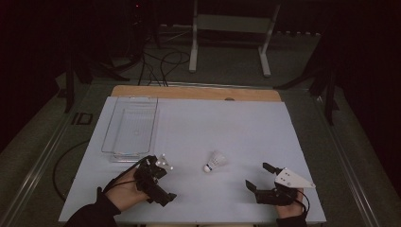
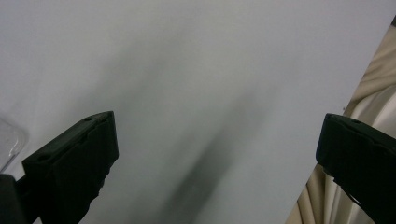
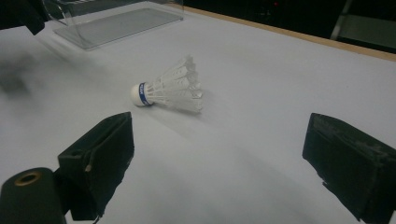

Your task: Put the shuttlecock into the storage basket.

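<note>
Our right gripper sits near the table's front edge at about five o'clock, its jaws spread wide with nothing between them. In its own view the jaws frame the shuttlecock, which lies on its side on the white table, cork end pointing to nine o'clock in that view and feathers to three; it is near but not touching either jaw. Our left gripper rests at about seven o'clock, also released, its jaws apart over bare tabletop in its own view. From above, the shuttlecock lies between our two grippers, a little toward twelve o'clock of both. Farther out at eleven o'clock stands a clear plastic tray, with nothing in it. We judge the work barely begun: the shuttlecock is not yet gripped, and if it belongs in the tray, the grasp, carry and placing all remain.
</note>
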### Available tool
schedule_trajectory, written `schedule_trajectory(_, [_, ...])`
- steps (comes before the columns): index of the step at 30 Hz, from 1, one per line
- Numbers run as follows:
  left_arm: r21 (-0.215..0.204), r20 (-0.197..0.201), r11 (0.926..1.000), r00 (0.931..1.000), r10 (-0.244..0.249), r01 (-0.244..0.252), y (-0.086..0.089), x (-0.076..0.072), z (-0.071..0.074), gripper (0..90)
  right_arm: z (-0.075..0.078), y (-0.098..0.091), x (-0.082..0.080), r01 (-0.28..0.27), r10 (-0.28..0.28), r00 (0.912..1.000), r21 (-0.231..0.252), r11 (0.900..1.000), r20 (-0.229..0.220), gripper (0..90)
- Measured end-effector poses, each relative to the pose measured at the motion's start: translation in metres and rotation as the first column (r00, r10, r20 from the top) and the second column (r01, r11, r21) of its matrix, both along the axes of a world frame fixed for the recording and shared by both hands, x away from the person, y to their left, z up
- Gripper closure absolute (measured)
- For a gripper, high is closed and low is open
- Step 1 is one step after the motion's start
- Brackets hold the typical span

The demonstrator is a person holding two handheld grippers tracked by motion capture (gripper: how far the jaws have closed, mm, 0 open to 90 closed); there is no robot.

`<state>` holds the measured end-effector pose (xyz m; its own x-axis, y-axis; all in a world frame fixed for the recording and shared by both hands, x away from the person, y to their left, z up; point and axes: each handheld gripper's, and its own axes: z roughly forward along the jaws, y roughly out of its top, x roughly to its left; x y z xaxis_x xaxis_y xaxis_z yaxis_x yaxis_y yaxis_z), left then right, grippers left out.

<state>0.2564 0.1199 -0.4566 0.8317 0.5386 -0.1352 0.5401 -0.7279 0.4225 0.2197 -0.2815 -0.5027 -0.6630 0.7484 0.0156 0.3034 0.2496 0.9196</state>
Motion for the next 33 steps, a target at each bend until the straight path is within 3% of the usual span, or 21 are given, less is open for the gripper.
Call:
schedule_trajectory(16, [0.016, -0.017, 0.9992, 0.9992, -0.037, 0.037, -0.022, 0.009, 0.004, 0.0, 0.0, 0.0, 0.0, 0.001, -0.001, 1.0, 0.002, 1.0, -0.004, 9.1])
schedule_trajectory(20, [-0.011, -0.015, 0.9995, 0.9994, -0.03, 0.03, -0.025, 0.01, 0.006, 0.0, 0.0, 0.0, 0.0, -0.001, 0.001, 1.0, 0.0, 1.0, -0.001, 9.1])
schedule_trajectory(26, [0.007, -0.013, 0.9991, 0.9991, -0.041, 0.041, -0.032, 0.012, 0.006, 0.0, 0.0, 0.0, 0.0, -0.001, 0.001, 1.0, 0.002, 1.0, -0.003, 9.1])
schedule_trajectory(33, [-0.014, -0.014, 0.9998, 0.9998, -0.015, 0.015, -0.04, 0.017, 0.007, 0.0, 0.0, 0.0, 0.0, -0.002, 0.002, 1.0, 0.001, 1.0, -0.005, 9.1])
